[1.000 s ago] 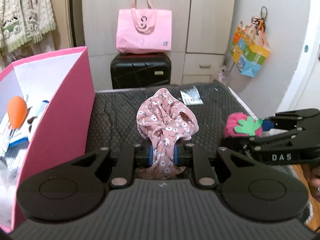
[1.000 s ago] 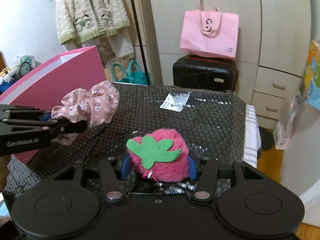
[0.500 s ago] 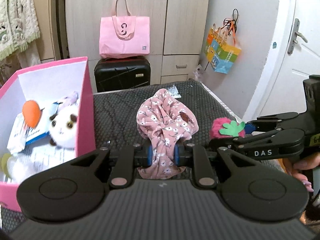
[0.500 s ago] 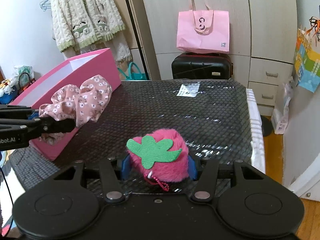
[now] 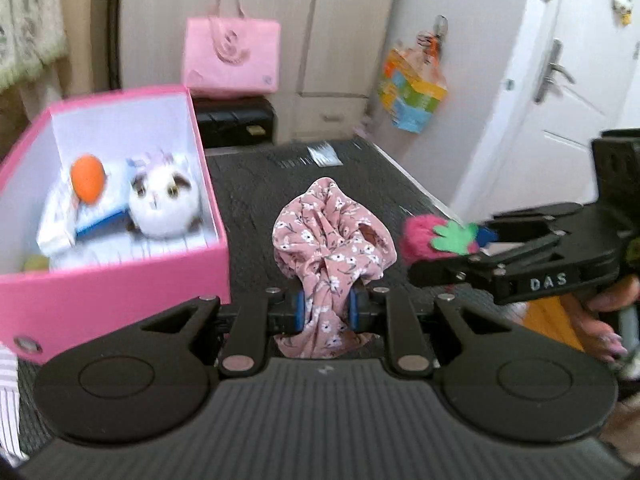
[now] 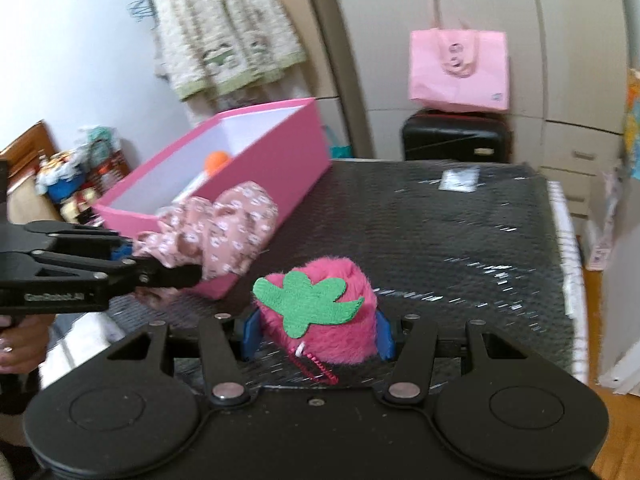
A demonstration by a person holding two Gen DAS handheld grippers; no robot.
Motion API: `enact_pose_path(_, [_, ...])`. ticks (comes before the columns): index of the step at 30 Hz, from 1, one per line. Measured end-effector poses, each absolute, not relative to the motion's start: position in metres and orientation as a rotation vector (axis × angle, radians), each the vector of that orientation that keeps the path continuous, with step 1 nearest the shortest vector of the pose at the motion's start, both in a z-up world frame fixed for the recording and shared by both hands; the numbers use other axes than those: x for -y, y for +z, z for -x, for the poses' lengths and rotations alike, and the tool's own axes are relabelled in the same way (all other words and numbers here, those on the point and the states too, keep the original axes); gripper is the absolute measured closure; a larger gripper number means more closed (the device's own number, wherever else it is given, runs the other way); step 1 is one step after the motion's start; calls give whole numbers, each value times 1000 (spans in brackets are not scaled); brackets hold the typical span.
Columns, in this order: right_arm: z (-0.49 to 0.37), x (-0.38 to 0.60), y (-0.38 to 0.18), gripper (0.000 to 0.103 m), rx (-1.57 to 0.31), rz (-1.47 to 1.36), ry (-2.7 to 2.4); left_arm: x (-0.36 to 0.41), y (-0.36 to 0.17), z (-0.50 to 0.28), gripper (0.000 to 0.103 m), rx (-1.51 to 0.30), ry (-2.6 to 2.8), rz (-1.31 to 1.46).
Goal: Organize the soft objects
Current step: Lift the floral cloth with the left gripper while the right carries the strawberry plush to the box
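the left gripper (image 5: 325, 307) is clamped tight on a bunched piece of dusty-pink cloth printed with small white flowers (image 5: 330, 242); its blue pads (image 5: 298, 312) pinch the lower neck of the cloth, while the rest balloons above the fingers and a short tail hangs below them. the cloth is lifted clear of the black quilted table top (image 5: 256, 196) and sits just to the right of the open pink cardboard box with white inside walls (image 5: 120, 292), close to its near corner.

the right gripper (image 6: 316, 332) holds a fluffy hot-pink strawberry plush with a green felt leaf (image 6: 320, 320) between its blue pads (image 6: 250, 330), jaws about half spread and pressed into the fur on both sides. a thin pink cord loop dangles from the plush's underside. in the left wrist view this plush shows to the right of the floral cloth, near it but not touching.

inside the box lie a round white plush cat face with brown patches (image 5: 164, 204), an orange egg-shaped soft thing (image 5: 87, 178) and some white and blue items, blurred.

beyond the table stand a black hard-shell suitcase (image 6: 456, 138) with a pale pink tote bag (image 6: 460, 70) on top, before cream cupboard doors. a small white printed packet (image 6: 460, 180) lies on the far part of the table.
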State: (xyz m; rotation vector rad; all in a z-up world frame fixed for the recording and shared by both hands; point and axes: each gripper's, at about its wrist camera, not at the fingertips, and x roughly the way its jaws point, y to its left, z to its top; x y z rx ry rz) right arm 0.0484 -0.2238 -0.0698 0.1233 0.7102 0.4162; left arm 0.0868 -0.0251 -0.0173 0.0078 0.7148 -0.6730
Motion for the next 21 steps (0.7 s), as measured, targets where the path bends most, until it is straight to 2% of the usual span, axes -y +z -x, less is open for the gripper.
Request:
enact_pose_path(3, [-39,207,-63,44,-730,-133,492,-1,-13,-85,84,-789,-745,65])
enact_pose_path(11, [-21,161,-42,44,-743,-158,681,-47,6,-51,84,-766,-705,21])
enact_pose_path(21, [-22,85,-11,44,-556,-26,748,-88,29,-38,84,-663,-597,-28])
